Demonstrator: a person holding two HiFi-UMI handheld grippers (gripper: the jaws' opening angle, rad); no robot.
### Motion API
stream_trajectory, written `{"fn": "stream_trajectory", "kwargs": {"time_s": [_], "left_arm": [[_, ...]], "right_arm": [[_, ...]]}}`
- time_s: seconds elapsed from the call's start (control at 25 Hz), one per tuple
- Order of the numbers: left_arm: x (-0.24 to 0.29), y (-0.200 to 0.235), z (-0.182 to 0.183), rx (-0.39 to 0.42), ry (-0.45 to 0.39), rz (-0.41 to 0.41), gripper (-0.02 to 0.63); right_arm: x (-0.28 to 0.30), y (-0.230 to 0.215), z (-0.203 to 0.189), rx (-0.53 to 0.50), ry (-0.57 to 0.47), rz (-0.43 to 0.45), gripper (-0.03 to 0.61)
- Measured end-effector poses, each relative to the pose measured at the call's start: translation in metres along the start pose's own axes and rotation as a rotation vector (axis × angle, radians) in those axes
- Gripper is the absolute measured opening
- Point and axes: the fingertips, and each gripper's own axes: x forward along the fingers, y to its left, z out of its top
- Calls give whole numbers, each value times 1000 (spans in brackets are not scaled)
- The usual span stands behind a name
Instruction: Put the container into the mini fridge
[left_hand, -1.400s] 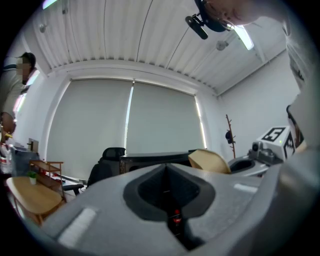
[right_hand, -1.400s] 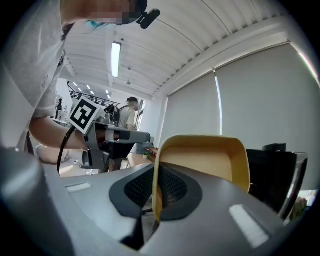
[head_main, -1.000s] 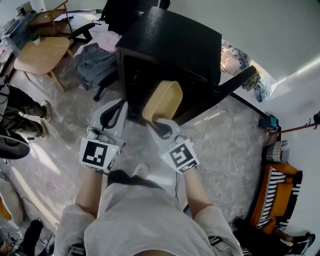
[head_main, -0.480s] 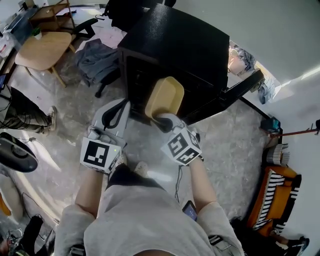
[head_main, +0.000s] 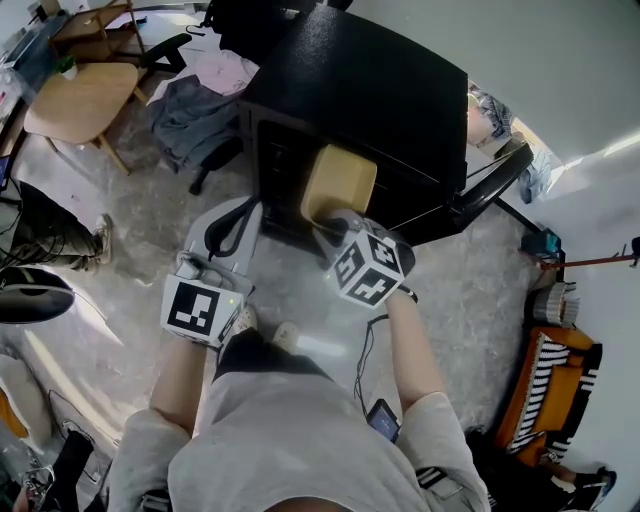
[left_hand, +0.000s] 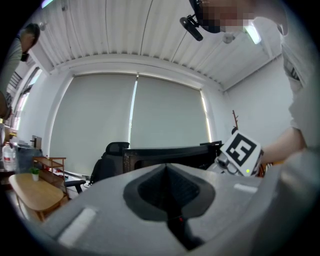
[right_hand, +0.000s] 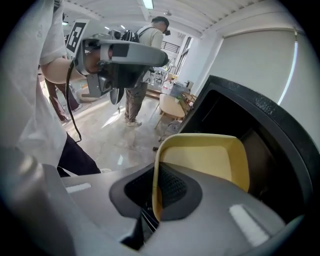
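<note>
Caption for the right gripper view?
Right gripper holds the yellow container by its rim at the open mini fridge.

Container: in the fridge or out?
Partly in, it looks: the container has its far end inside the open fridge, while the right claw grips its near rim outside.

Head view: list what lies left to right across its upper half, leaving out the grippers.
wooden table → grey clothes → container → fridge door
</note>
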Motion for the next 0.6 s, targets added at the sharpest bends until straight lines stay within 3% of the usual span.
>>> {"fn": "stream_trajectory", "kwargs": {"time_s": [0.6], "left_arm": [[3,34,-10,-18,12,-1,2]], "right_arm": [[30,-41,-7,-67,146,-41,12]]}}
